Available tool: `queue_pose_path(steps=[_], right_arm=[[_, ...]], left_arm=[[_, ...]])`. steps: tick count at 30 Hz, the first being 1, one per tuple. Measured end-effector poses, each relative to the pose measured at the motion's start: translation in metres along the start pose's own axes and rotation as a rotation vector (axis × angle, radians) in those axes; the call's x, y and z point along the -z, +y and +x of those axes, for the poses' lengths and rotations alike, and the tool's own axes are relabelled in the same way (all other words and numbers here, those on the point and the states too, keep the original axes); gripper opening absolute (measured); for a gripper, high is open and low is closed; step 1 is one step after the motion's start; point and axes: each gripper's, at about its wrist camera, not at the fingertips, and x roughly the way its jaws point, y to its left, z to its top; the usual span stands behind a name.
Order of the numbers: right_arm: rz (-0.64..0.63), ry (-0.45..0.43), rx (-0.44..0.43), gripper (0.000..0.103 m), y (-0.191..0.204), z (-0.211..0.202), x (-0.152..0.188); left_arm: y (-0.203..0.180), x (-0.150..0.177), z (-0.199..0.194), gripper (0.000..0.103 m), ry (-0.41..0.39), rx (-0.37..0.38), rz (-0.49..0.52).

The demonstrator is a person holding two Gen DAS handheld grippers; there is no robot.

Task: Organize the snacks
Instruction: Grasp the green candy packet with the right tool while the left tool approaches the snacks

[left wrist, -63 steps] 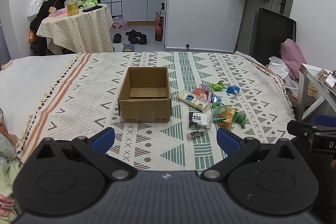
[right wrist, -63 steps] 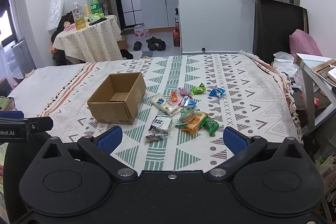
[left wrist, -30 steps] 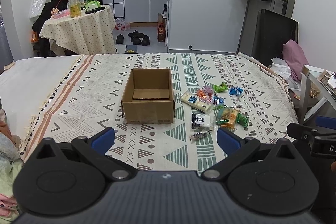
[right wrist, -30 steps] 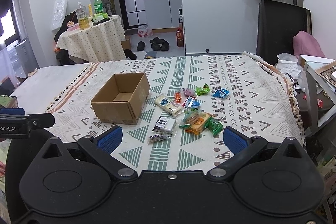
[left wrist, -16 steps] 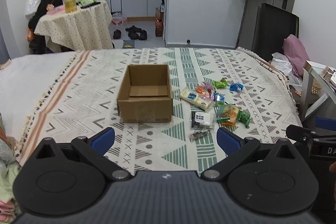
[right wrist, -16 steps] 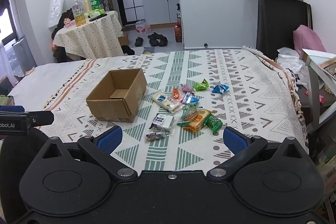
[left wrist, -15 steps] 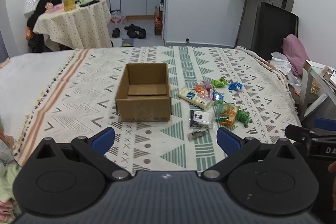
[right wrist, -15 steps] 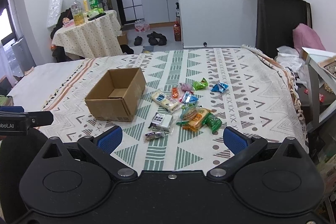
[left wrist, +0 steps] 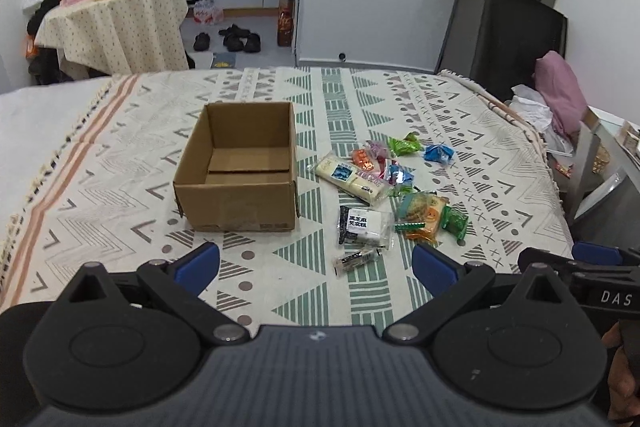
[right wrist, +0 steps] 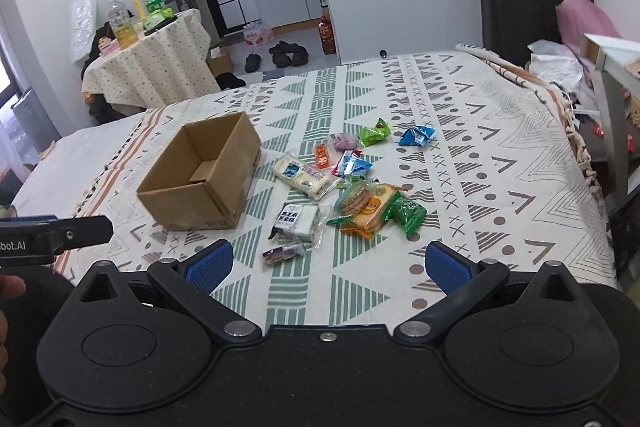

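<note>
Two handheld grippers point forward, side by side. The left gripper (left wrist: 316, 263) has its blue-padded fingers (left wrist: 198, 262) spread wide — nothing between them. The right gripper (right wrist: 326, 265) is likewise spread wide and empty, its fingers (right wrist: 444, 265) level.

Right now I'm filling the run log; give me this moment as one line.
stage: pre-grasp | left gripper: open, empty | right gripper: open, empty | cardboard box: empty | snacks: loose on blanket, right of box
</note>
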Motion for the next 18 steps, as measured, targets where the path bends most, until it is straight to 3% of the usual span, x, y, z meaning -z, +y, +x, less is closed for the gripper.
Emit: queue_pose_path(steps=[5,10,18], right_arm=[[0.024,0.007,-0.01,0.102,-0.011,0.021,-0.005],[0.062,0.027,-0.028,0.096,-0.025,0.043,-0.009],[0.176,0.051,0.002,0.094,-0.058,0.072,-0.013]], left_arm=[[0.0,-0.004,0.026,0.101,0.041,0.006,-0.029],[-0.008,-0.006,0.05,0.101,0.068,0.013,-0.036],[-0.028,-0.011,0.093,0.097,0.122,0.029,-0.04]])
